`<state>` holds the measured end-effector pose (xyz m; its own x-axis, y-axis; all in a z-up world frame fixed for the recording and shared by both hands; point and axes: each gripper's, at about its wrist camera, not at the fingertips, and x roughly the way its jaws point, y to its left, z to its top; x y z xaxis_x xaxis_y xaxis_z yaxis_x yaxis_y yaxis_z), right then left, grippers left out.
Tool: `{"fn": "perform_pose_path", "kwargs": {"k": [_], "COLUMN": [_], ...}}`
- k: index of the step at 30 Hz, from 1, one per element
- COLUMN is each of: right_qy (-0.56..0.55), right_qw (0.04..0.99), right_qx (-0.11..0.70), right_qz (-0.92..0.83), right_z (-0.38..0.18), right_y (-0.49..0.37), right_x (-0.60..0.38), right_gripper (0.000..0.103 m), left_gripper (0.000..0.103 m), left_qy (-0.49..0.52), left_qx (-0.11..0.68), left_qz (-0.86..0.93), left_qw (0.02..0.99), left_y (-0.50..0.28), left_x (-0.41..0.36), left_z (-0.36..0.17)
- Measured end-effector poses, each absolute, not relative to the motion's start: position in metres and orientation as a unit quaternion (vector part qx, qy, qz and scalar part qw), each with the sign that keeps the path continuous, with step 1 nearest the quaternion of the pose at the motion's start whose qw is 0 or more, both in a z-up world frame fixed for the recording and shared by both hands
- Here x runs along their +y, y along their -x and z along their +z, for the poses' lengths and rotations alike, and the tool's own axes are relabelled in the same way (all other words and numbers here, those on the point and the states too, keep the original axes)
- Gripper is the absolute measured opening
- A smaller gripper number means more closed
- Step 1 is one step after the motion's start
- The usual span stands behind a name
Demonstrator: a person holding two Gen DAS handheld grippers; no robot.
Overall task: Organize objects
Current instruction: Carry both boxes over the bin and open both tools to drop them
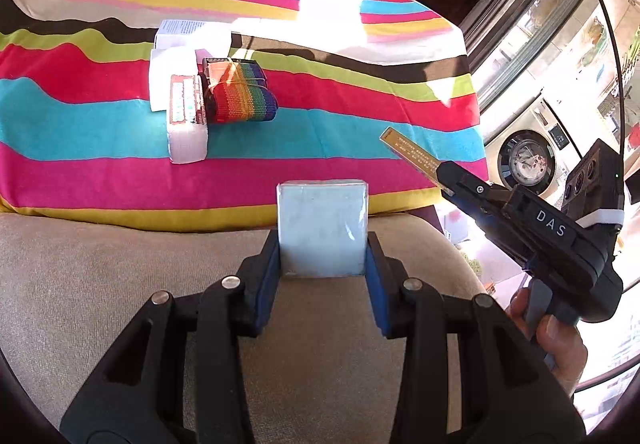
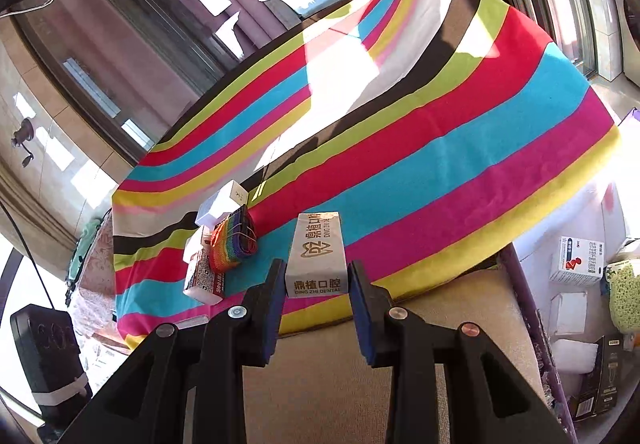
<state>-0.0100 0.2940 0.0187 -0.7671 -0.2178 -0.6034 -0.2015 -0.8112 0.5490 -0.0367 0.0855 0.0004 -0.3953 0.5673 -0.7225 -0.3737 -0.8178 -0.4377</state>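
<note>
While both grippers hovered over the near, beige edge of the surface, the readings were as follows.

Key relation: the group of sorted items (image 1: 192,91) lay ahead and to the left of both tools, well apart from them, on the striped cloth (image 1: 320,131).

Group contents: a rainbow strap roll (image 1: 240,93), touching a red-labelled pack (image 1: 186,103), with white boxes (image 1: 188,33) just behind.

Group axis: the row ran away from the near edge, toward the far side of the cloth.

Nearer hand: judged to be the left, since the group sat on its side; the difference could not be told with certainty.

Left gripper (image 1: 323,256): narrowed onto a pale blue square packet (image 1: 322,228), one pad on each side edge. The packet stood upright between the pads, above the boundary of beige surface and cloth.

Right gripper (image 2: 318,280): narrowed onto a grey paper carton (image 2: 318,256) printed with dental branding. Its long axis pointed forward along the fingers, toward the cloth.

Right gripper, seen from the left camera (image 1: 452,175): the carton (image 1: 408,153) projected from it as a thin gold edge, tilted up and leftward.

Open space: the blue stripe right of the strap roll appeared free, judged a likely spot for either held item.

Side clutter: further boxes (image 2: 576,262) lay beyond the right edge, off the cloth.
</note>
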Motion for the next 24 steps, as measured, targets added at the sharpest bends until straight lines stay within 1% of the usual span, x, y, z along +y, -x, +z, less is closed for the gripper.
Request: {"fn": "perform_pose_path", "kwargs": {"k": [12, 24], "right_qy": [-0.324, -0.332], "right_qw": [-0.076, -0.179], "right_qx": [-0.346, -0.361], "right_qz": [-0.877, -0.853], "right_z": [0.015, 0.004], "right_y": [-0.054, -0.110], "right_x": [0.346, 0.414], "right_gripper": [0.033, 0.033], "left_gripper": [0.044, 0.044], "left_qy": [0.471, 0.470], "left_qx": [-0.089, -0.071], "left_qz": [0.795, 0.757], "left_qw": [0.372, 0.448], "left_y": [0.020, 0.000], "left_x": [0.158, 0.228], "left_z": [0.004, 0.005]}}
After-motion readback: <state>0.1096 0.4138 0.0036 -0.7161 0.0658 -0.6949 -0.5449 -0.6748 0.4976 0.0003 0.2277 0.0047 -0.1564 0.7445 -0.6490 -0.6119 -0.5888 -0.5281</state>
